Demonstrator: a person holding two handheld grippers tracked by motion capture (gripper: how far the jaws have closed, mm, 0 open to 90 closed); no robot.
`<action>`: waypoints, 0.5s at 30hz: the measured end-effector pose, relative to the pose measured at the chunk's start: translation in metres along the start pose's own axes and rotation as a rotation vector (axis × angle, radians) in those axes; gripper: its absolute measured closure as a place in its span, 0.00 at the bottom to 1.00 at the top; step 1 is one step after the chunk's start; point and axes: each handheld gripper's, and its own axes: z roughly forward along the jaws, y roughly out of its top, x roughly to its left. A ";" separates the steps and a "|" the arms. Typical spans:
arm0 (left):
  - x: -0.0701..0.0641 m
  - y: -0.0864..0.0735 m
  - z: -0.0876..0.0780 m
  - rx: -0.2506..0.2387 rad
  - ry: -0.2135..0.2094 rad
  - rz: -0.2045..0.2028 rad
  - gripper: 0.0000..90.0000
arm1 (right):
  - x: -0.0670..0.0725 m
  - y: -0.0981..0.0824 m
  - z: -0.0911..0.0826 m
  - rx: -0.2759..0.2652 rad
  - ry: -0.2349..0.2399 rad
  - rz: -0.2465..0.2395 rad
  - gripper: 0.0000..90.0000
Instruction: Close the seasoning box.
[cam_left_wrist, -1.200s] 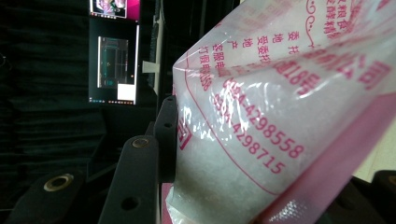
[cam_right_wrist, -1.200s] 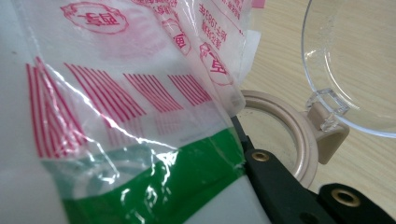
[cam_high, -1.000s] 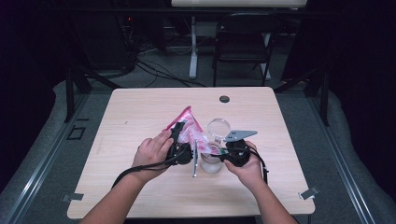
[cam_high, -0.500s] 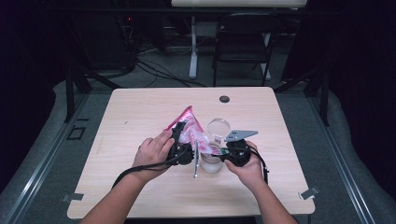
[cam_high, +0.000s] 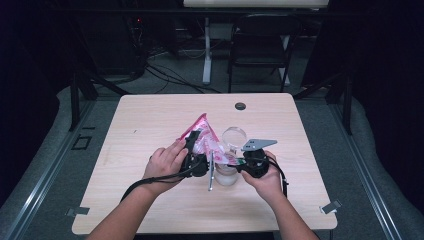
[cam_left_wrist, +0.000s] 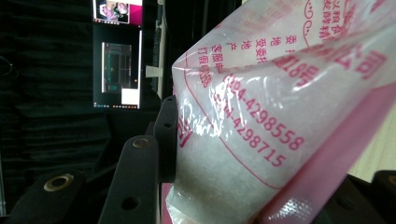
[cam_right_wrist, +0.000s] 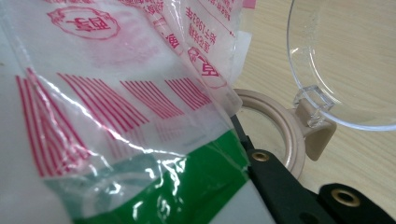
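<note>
A clear plastic bag with pink print (cam_high: 204, 136), full of white grains, is held up over the middle of the table (cam_high: 150, 120). My left gripper (cam_high: 194, 150) is shut on the bag's left side; its black finger (cam_left_wrist: 161, 135) presses into the bag (cam_left_wrist: 261, 116). My right gripper (cam_high: 241, 163) is shut on the bag's lower right end, where the plastic (cam_right_wrist: 116, 93) with a green strip covers the jaws. Just below stands a clear jar (cam_high: 226, 175) with a beige rim (cam_right_wrist: 286, 135), its clear hinged lid (cam_right_wrist: 345, 60) swung open.
A thin grey strip (cam_high: 211, 172) hangs below the bag beside the jar. A black round grommet (cam_high: 240, 106) sits near the table's far edge. A folding chair (cam_high: 260, 47) and cables stand on the floor beyond the table.
</note>
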 end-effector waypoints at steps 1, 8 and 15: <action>0.000 0.000 0.000 0.001 0.000 0.003 0.70 | 0.000 0.000 0.000 0.000 0.001 0.000 1.00; -0.001 0.002 -0.001 0.000 -0.008 0.011 0.70 | -0.001 -0.001 0.001 0.003 -0.003 0.003 1.00; -0.001 0.002 -0.001 -0.002 -0.001 0.023 0.70 | -0.001 -0.001 0.001 0.005 -0.005 0.003 1.00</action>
